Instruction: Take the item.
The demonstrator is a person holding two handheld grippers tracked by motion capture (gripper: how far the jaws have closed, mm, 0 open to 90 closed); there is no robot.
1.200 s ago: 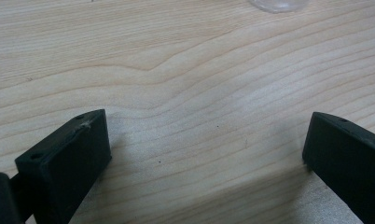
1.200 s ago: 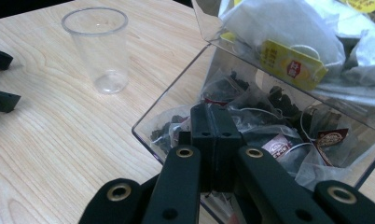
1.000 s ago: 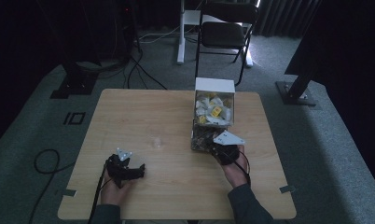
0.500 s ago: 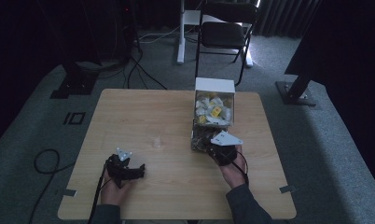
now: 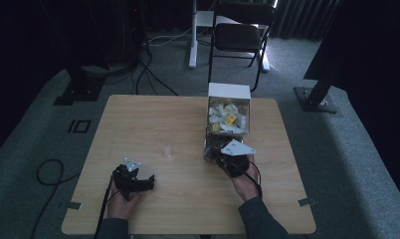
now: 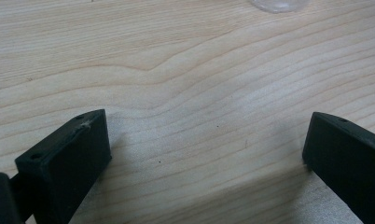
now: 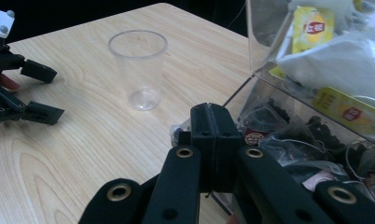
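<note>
— Two grippers, one clear plastic cup (image 7: 138,70), one clear box (image 5: 228,124) of sachets. Agreed?

— Yes. Left gripper (image 5: 133,180) rests on the table (image 5: 153,119) near the front edge, jaws spread wide, nothing between them. Right gripper (image 7: 213,135) sits at the box's near end, jaws clenched together; whether anything is pinched, I cannot tell.

— And the cup?

— Upright, mid-table, between the grippers, apart from both. From above it is faint, and the dark sachets blur together uncounted.

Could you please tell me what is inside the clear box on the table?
The clear box holds tea bags in yellow and white wrappers in one compartment, dark packets in the nearer one. Whatever lies beneath them is covered.
</note>
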